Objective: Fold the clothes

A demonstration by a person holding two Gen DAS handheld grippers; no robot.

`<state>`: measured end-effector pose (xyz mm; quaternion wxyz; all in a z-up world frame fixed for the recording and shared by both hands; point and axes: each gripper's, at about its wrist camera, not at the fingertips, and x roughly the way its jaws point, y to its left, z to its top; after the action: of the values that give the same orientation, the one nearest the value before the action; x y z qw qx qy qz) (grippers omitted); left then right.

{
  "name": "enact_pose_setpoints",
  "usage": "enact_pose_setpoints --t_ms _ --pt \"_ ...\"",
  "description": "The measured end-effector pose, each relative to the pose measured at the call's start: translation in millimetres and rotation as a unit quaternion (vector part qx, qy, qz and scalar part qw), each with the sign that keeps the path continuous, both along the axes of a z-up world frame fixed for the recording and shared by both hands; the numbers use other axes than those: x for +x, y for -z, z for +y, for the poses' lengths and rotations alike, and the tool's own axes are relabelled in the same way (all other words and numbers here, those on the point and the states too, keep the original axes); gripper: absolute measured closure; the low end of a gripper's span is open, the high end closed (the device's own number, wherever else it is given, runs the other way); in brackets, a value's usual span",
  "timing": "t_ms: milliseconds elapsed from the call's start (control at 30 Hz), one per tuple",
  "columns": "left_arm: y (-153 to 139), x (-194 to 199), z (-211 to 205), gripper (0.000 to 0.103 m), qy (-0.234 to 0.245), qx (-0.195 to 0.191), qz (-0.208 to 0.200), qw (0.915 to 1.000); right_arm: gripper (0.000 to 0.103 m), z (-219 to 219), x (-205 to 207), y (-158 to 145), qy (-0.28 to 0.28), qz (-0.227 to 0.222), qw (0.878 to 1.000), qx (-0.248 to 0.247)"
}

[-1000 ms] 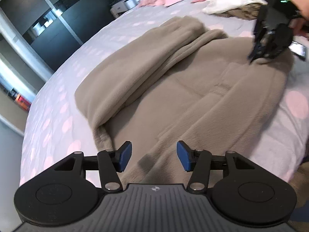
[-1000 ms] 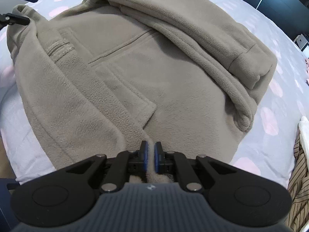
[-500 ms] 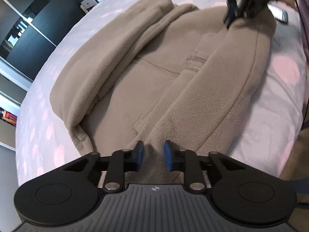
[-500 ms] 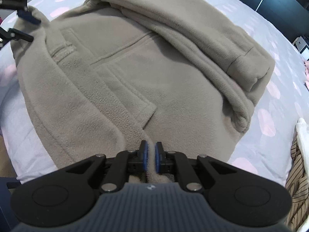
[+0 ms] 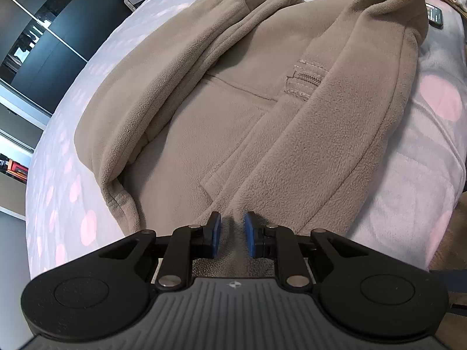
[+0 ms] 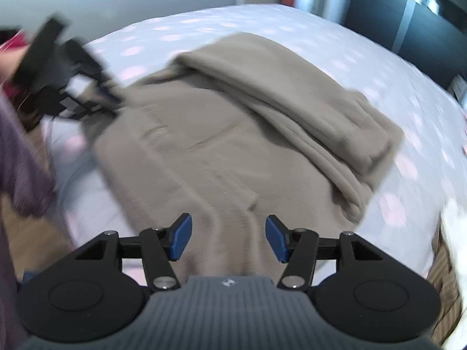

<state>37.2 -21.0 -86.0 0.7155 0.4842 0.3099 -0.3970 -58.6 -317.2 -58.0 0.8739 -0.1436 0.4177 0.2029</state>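
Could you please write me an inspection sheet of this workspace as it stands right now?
Surface: bedspread, lilac with pink dots.
Job's things: taupe fleece jacket spread flat, one side folded over the body.
Clutter: phone beside the jacket; striped garment at the bed edge.
Grippers: left gripper shut on the jacket's edge; right gripper opening, nothing pressed between its pads.
Cables: nothing seen.
Surroundings: dark wardrobe doors.

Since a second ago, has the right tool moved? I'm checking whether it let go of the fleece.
Yes. The right tool has lifted off the fleece; its jaws are opening, and the bed looks farther off.
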Motion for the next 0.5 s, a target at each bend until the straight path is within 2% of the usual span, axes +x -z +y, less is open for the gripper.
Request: enact_pose_setpoints --t_ms 100,133,200,233,267,433,500 --pt "0 -1 -2 0.087 0.000 0.003 -0.001 1.0000 0.052 13 -12 3 -0.031 0.010 0.999 -0.023" --pt "0 -2 -2 0.087 0.000 0.004 -0.002 1.0000 0.057 15 -12 7 -0.028 0.017 0.999 -0.037" --pt "0 -2 -2 0.087 0.000 0.004 -0.004 1.0000 0.058 16 -11 12 -0.018 0.027 0.998 -0.056" --pt "-1 -2 -2 0.087 0.000 0.004 -0.005 1.0000 0.069 12 -9 11 -0.005 0.026 0.998 -0.052" --pt "-1 -3 -2 0.087 0.000 0.003 -0.004 1.0000 0.098 8 -7 10 0.008 0.025 0.999 -0.047" --pt "0 0 -1 0.087 -0.013 0.007 -0.011 0.9998 0.096 -18 6 4 0.078 0.019 0.997 -0.009" --pt "0 4 -1 0.087 -0.020 0.003 -0.010 0.9997 0.097 -27 15 8 0.101 0.030 0.994 0.003"
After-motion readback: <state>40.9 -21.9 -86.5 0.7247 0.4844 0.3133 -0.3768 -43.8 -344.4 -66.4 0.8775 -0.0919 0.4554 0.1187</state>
